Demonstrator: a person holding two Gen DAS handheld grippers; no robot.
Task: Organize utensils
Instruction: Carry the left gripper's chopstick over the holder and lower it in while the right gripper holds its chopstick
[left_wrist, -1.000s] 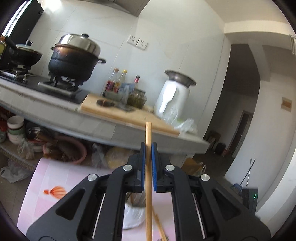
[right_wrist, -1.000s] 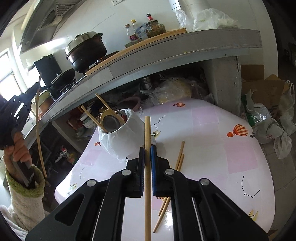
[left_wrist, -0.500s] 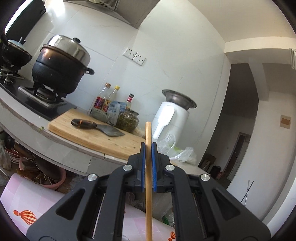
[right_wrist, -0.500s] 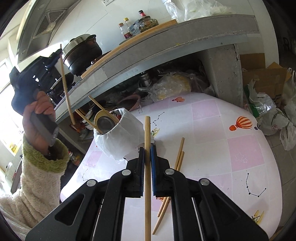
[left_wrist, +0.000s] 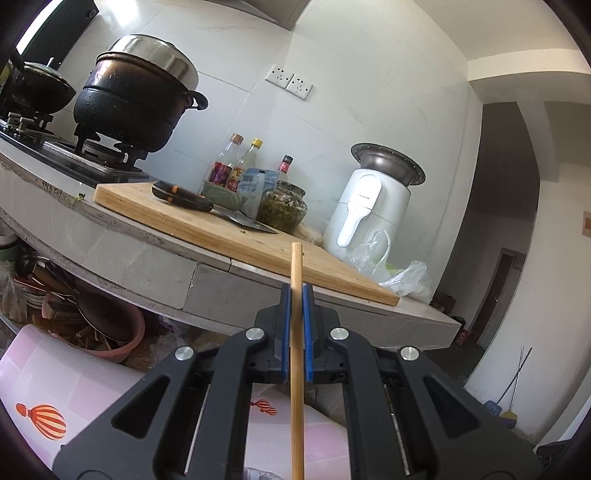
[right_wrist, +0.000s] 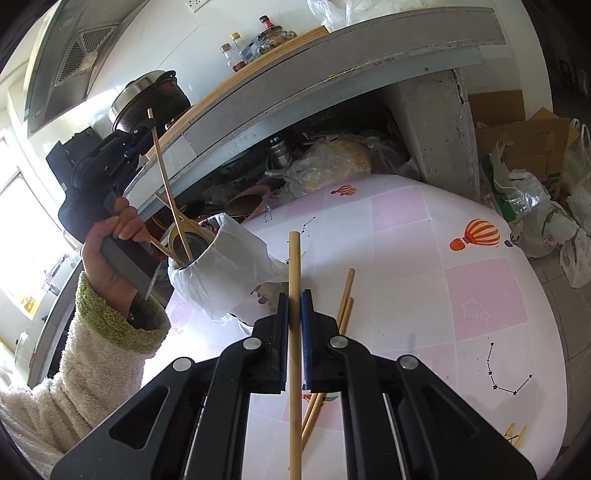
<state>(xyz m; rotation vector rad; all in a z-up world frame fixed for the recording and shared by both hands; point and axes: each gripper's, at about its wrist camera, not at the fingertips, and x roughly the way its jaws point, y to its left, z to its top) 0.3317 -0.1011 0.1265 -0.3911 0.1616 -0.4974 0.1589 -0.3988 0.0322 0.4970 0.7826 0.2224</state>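
Observation:
My left gripper (left_wrist: 296, 291) is shut on a bamboo chopstick (left_wrist: 296, 332) that stands upright between its blue pads. In the right wrist view that same left gripper (right_wrist: 138, 127) hangs above a bag-lined utensil holder (right_wrist: 221, 266), and its chopstick (right_wrist: 168, 184) slants down with its lower end inside the holder's mouth. My right gripper (right_wrist: 294, 295) is shut on another chopstick (right_wrist: 294, 332), over the pink table (right_wrist: 424, 258) just right of the holder. Two loose chopsticks (right_wrist: 345, 299) lie on the table beyond my right fingers.
A concrete counter (left_wrist: 155, 254) carries a cutting board (left_wrist: 229, 236) with a cleaver, bottles, a jar, a white appliance (left_wrist: 369, 210) and a big pot (left_wrist: 136, 99). Pots and bags crowd the space under it. Cardboard and bags (right_wrist: 524, 177) sit right of the table.
The left gripper swung in from the far left and came down over the holder, bringing its chopstick's lower end into the holder's mouth. The right gripper sank slightly with its chopstick.

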